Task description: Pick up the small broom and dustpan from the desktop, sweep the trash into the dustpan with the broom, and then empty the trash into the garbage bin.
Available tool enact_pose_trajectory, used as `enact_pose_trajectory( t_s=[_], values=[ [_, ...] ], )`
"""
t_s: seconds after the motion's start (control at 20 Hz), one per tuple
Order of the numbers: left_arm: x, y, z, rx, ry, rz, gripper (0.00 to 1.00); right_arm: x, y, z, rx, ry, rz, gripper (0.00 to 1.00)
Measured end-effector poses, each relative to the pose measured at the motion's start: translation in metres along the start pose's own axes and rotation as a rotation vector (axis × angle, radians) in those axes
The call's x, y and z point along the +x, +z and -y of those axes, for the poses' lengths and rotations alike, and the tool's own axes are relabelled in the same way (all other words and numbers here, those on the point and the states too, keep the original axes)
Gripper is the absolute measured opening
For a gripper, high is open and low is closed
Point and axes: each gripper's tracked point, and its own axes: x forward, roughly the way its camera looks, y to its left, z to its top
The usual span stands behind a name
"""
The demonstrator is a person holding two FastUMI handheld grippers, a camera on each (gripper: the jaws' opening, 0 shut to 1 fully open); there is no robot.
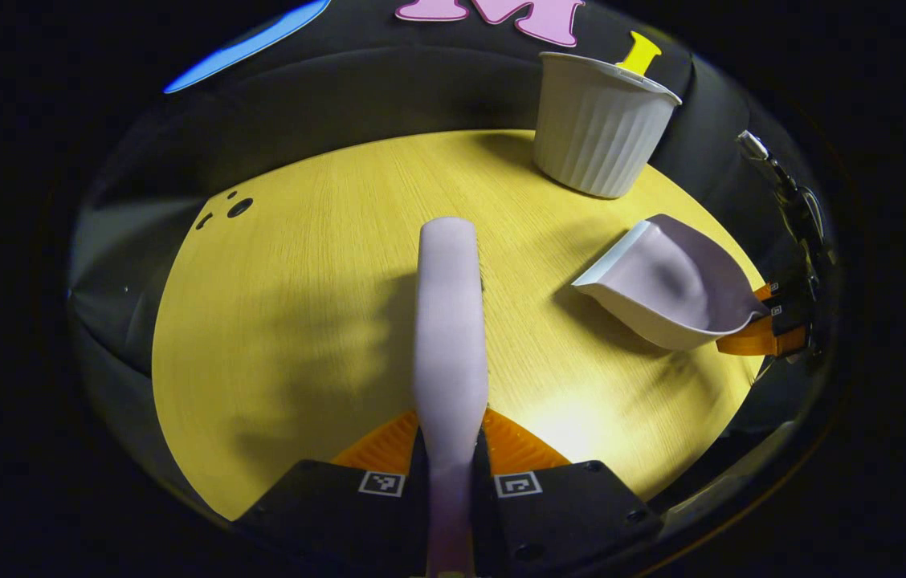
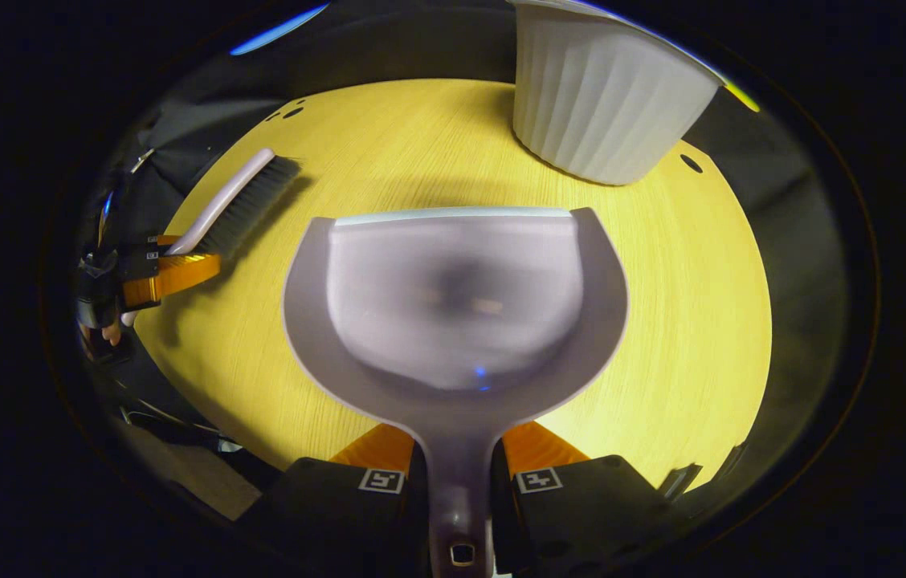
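Observation:
My left gripper (image 1: 450, 457) is shut on the handle of the small broom (image 1: 450, 321), whose pale back runs straight ahead over the yellow round table (image 1: 284, 321). In the right gripper view the broom (image 2: 240, 201) shows its dark bristles at the left, held by that gripper (image 2: 168, 269). My right gripper (image 2: 457, 474) is shut on the stem of the pale dustpan (image 2: 453, 305), which hangs level above the table (image 2: 686, 305). In the left gripper view the dustpan (image 1: 674, 281) is tilted at the right, with the right gripper (image 1: 766, 321) behind it. Small blurred specks lie inside the pan.
A white ribbed garbage bin (image 1: 601, 120) stands at the table's far right; in the right gripper view the bin (image 2: 601, 96) is just beyond the dustpan's lip. Small dark holes (image 1: 238, 207) mark the tabletop's far left. Cables (image 1: 790, 193) hang past the right edge.

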Motion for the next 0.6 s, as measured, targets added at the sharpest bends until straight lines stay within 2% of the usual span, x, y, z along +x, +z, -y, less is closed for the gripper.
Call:
enact_pose_trajectory(
  t_s=[0.05,0.1,0.15,0.2,0.25,0.3,0.55,0.6],
  values=[
    [0.003,0.000,0.001,0.006,0.006,-0.005,0.26,0.000,-0.001,-0.001,0.001,0.001,-0.001,0.36],
    [0.005,-0.001,0.001,0.012,0.013,-0.009,0.30,0.001,-0.001,-0.001,-0.001,0.001,-0.002,0.36],
    [0.006,-0.002,0.001,0.018,0.018,-0.014,0.27,0.002,-0.001,0.000,-0.006,-0.001,-0.006,0.36],
    [0.008,-0.003,0.002,0.024,0.018,-0.018,0.30,0.004,-0.002,0.001,-0.010,-0.005,-0.012,0.36],
    [0.009,-0.004,0.003,0.027,0.016,-0.025,0.23,0.006,-0.003,0.001,-0.015,-0.009,-0.015,0.36],
    [0.010,-0.006,0.005,0.028,0.011,-0.033,0.27,0.010,-0.004,0.001,-0.020,-0.011,-0.018,0.36],
    [0.011,-0.007,0.003,0.043,0.043,-0.049,0.29,0.020,-0.010,0.002,-0.022,0.002,-0.033,0.36],
    [0.010,-0.006,0.002,0.046,0.051,-0.044,0.26,0.018,-0.011,0.001,-0.017,0.004,-0.029,0.37]
  ],
)
